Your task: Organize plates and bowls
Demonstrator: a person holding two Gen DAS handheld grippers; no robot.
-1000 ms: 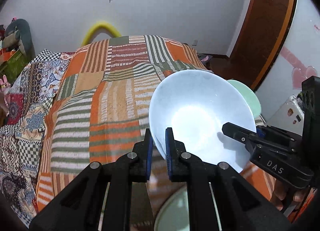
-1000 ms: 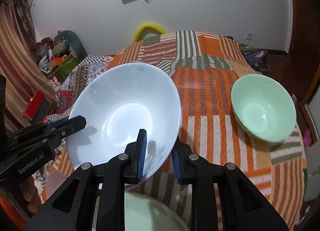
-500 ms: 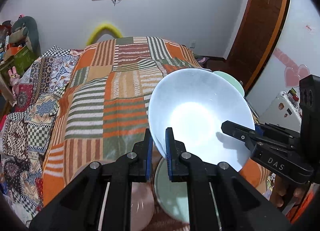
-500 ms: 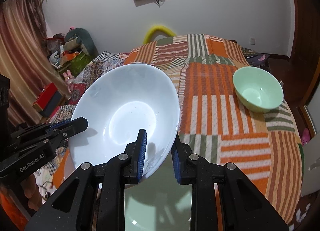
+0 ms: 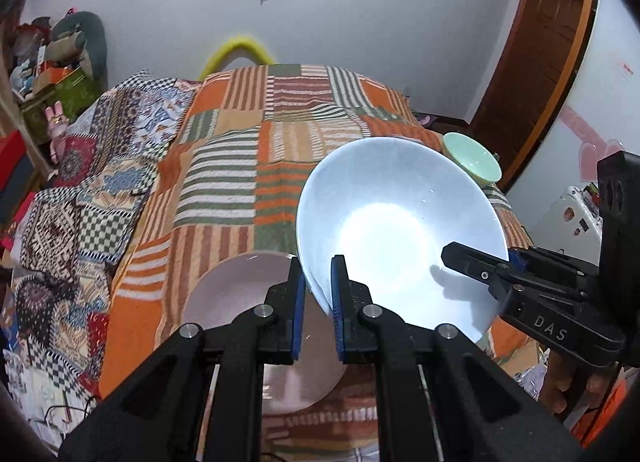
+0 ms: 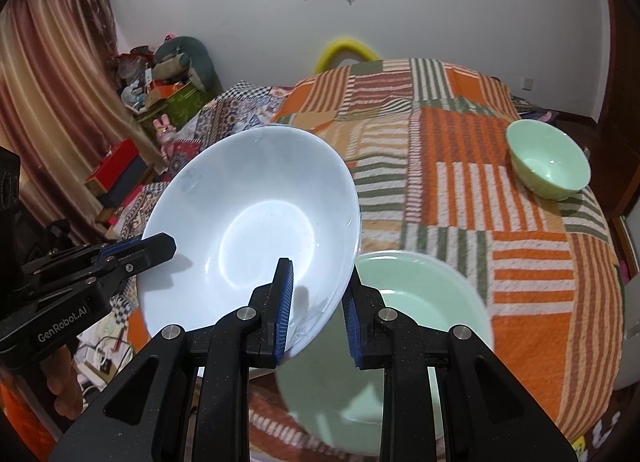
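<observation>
Both jaws clamp bowl [image 5: 394, 222] rim

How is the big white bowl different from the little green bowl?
The white bowl is much wider and shallower; the green bowl is small and deep. The white bowl is up in the air, tilted, pinched at its rim by the left gripper and the right gripper; the green bowl sits upright on the striped blanket, untouched. Both are round, plain, glossy and empty.
</observation>
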